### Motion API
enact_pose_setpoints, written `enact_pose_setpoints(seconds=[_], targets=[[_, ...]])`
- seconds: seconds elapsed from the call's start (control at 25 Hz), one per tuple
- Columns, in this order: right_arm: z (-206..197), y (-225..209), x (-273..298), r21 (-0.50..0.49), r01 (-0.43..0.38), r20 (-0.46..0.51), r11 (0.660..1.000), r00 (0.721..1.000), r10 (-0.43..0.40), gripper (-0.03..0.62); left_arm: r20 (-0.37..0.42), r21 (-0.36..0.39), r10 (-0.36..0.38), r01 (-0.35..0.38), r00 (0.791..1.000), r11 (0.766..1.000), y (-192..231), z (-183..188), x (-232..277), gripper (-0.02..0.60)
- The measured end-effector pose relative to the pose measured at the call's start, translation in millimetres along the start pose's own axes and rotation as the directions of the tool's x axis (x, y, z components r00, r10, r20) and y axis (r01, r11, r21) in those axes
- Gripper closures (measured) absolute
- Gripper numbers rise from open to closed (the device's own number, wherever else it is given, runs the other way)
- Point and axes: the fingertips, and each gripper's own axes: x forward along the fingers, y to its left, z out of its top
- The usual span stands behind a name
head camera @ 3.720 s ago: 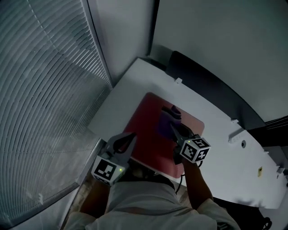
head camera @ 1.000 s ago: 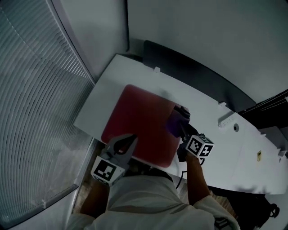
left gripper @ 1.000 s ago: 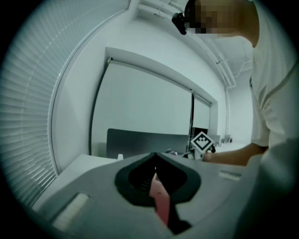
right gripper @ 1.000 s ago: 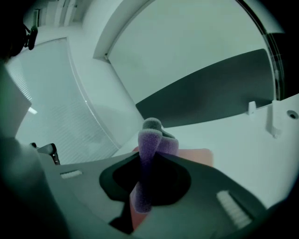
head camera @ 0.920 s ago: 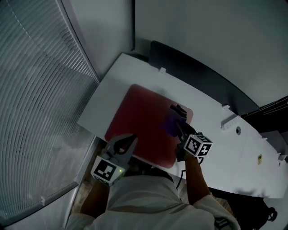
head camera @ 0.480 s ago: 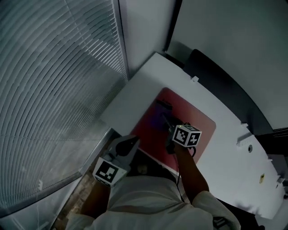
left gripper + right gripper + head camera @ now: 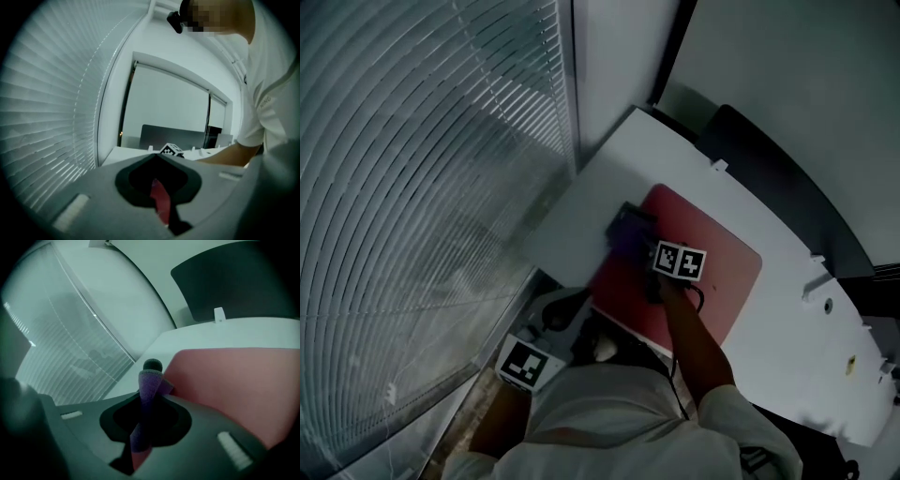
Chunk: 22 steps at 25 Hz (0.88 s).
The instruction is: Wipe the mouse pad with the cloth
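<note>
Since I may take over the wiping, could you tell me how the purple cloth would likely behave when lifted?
The purple cloth is probably floppy: the right claw squeezes it into a thin fold. It seems light, held by that pinch alone. On the red mouse pad it would likely drag, not roll.

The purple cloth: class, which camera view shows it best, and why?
The right gripper view: the purple cloth stands centre, pinched by the right gripper at the red mouse pad edge. The head view shows only a small purple patch; the left gripper view shows none.
</note>
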Motion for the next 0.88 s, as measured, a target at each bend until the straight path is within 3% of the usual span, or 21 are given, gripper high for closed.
enact_pose_setpoints(seconds=[0.36, 0.88], targets=[[-28.3, -83.0, -80.8, 0.066, 0.133, 0.024, 0.989, 0.990, -0.135, 0.548, -0.001, 0.008, -0.109, 0.109, 0.994, 0.994, -37.3, 6.7, 35.6, 0.578], [-88.1, -227.3, -257.7, 0.207, 0.296, 0.076, 0.932, 0.945, -0.317, 0.546, 0.000, 0.059, -0.276, 0.275, 0.961, 0.960, -181.3, 19.5, 109.2, 0.578]])
